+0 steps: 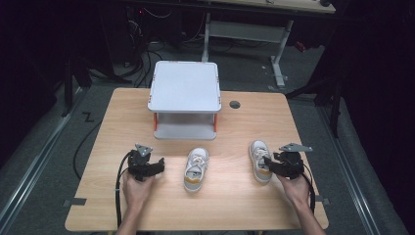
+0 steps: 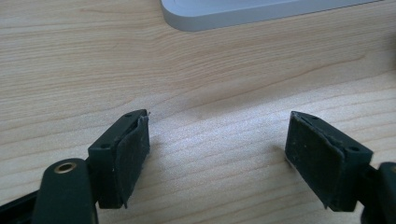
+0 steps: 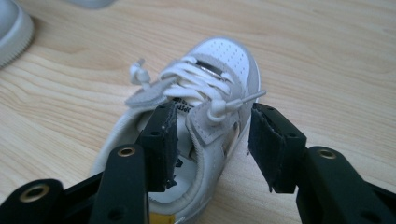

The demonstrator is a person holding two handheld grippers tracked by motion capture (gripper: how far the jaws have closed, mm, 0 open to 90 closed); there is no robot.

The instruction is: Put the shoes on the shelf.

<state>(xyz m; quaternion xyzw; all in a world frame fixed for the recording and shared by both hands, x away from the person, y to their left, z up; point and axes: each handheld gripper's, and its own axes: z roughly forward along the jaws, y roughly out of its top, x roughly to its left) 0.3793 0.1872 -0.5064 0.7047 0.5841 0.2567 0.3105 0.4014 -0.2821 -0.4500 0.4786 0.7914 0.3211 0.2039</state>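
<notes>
I hold a gripper in each hand over a pale wooden counter (image 1: pixel 235 125). My right gripper (image 3: pixel 212 135) is at the right shoe (image 3: pixel 205 93), a small white sneaker with white laces lying near the counter's right edge, its toe pointing toward the far edge and its yellow-marked heel toward me. The shoe's long axis runs straight away from the gripper. The jaws stand apart and straddle the shoe's side wall by the collar — one jaw inside the opening, the other outside — not yet pressed together, as far as I can judge. In the high view that right gripper (image 1: pixel 283 163) sits just at the shoe (image 1: pixel 260 159), touching or nearly so.

My left gripper (image 2: pixel 217 144) has its jaws wide apart with nothing between them, only bare wood. From above it (image 1: pixel 147 166) hovers near the front-left part of the counter. The left shoe (image 1: pixel 196 169), the matching sneaker, lies just to its right, near the counter's middle, also toe-away, heel toward me. My left hand is the nearer one to it.

Toward the far edge stands a two-tier grey rack (image 1: pixel 184 88) with orange posts — its top tray and lower shelf both hold nothing. I judge the coming move depends on closing on the right shoe's wall.
</notes>
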